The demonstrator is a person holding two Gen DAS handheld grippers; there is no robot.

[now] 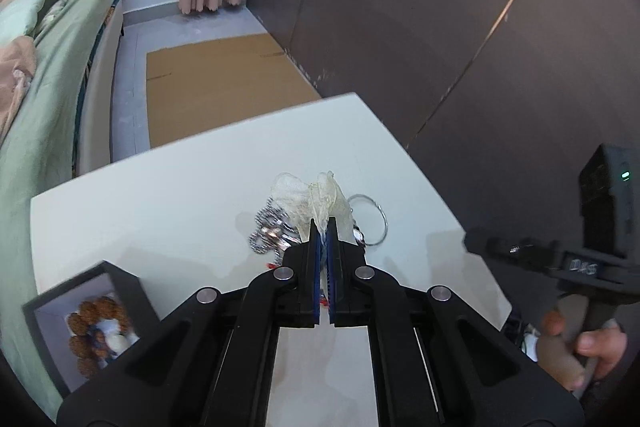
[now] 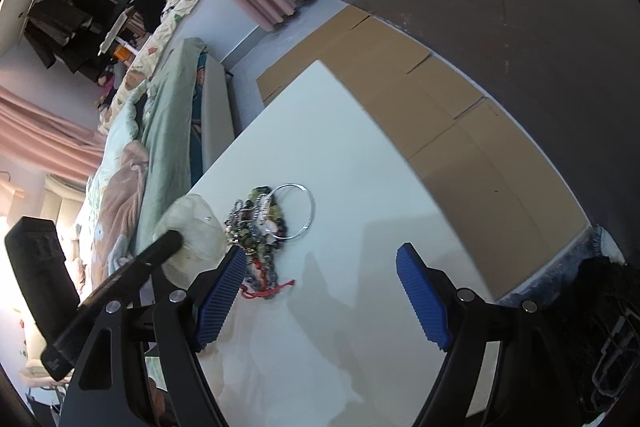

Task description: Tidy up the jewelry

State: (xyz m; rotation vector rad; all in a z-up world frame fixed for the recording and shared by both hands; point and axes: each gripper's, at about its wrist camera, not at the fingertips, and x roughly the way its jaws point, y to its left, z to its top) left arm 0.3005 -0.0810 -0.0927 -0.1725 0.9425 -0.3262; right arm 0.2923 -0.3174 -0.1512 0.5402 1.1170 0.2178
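Sheer mesh pouch (image 1: 316, 199) sits mid white table (image 1: 180, 195) by tangled jewelry pile (image 2: 260, 227). Left gripper (image 1: 320, 227) jaws pinched shut on pouch edge; right gripper (image 2: 320, 291) jaws wide apart, empty. Pouch prob v. light, floppy, snag-prone; grab at rim.

text: raised letters showing on right gripper (image 1: 476, 245) body, too blurred for reading | other text: none

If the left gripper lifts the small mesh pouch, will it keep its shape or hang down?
The mesh pouch, pinched in the left gripper, looks thin and crumpled, so it will probably sag and fold. It seems see-through and light, so lifting should need little force. Its loose weave may catch on the jewelry pile beside it.
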